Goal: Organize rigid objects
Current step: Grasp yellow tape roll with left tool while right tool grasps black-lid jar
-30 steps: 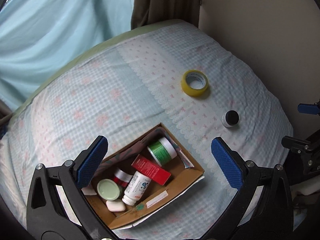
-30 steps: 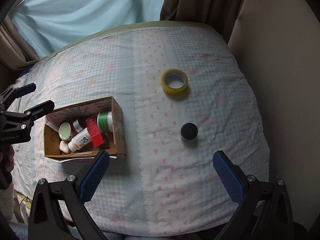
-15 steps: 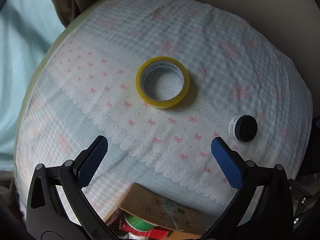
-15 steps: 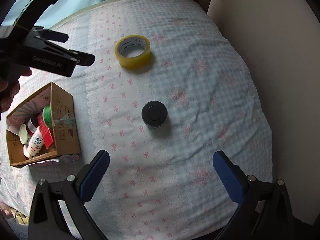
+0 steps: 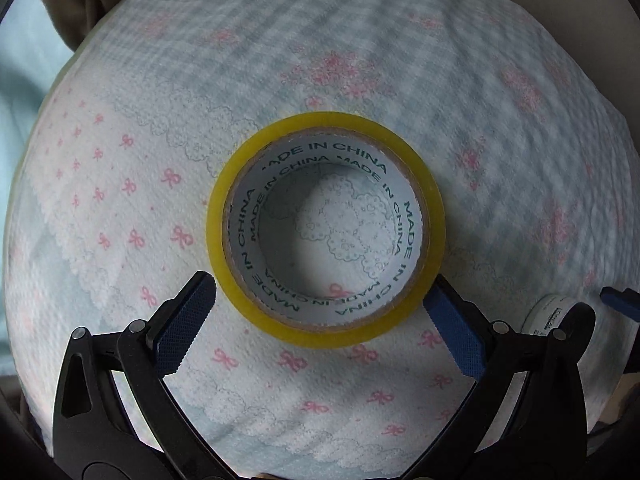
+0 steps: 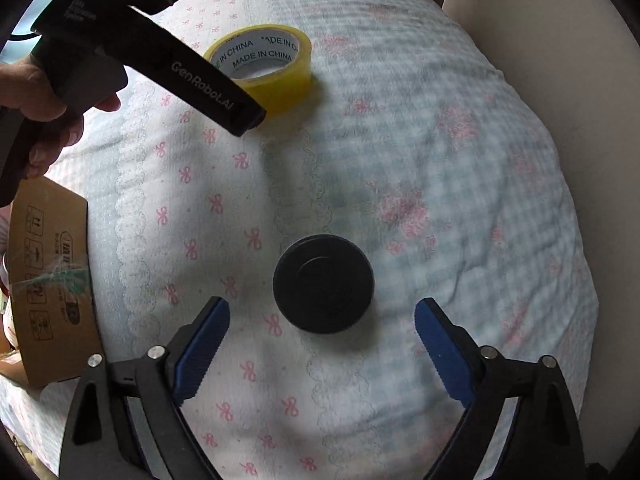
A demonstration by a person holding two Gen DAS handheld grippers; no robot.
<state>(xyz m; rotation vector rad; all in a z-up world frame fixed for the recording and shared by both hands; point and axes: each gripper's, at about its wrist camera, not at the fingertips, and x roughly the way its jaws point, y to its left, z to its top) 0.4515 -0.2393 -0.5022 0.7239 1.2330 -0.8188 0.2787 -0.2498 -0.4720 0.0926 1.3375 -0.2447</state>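
A yellow tape roll [image 5: 325, 230] lies flat on the bow-patterned bedspread. My left gripper [image 5: 320, 292] is open, low over the bed, its blue pads [image 5: 182, 326] flanking the roll's near edge, apart from it or barely touching. The roll also shows in the right wrist view [image 6: 276, 68], partly behind the left gripper's body [image 6: 152, 60]. A small jar with a black lid [image 6: 323, 283] stands on the bed. My right gripper [image 6: 322, 320] is open just short of the jar, one pad on each side. The jar's white side [image 5: 548, 314] peeks out at the left view's right edge.
A cardboard box [image 6: 48, 280] sits at the left edge of the right wrist view, its contents mostly hidden. A beige wall [image 6: 560, 40] runs along the bed's right side. A curtain [image 5: 60, 8] hangs beyond the far left corner.
Both grippers moved forward and down. The left one left the box and closed in on the tape roll. The right one closed in on the black-lidded jar. Both stayed open.
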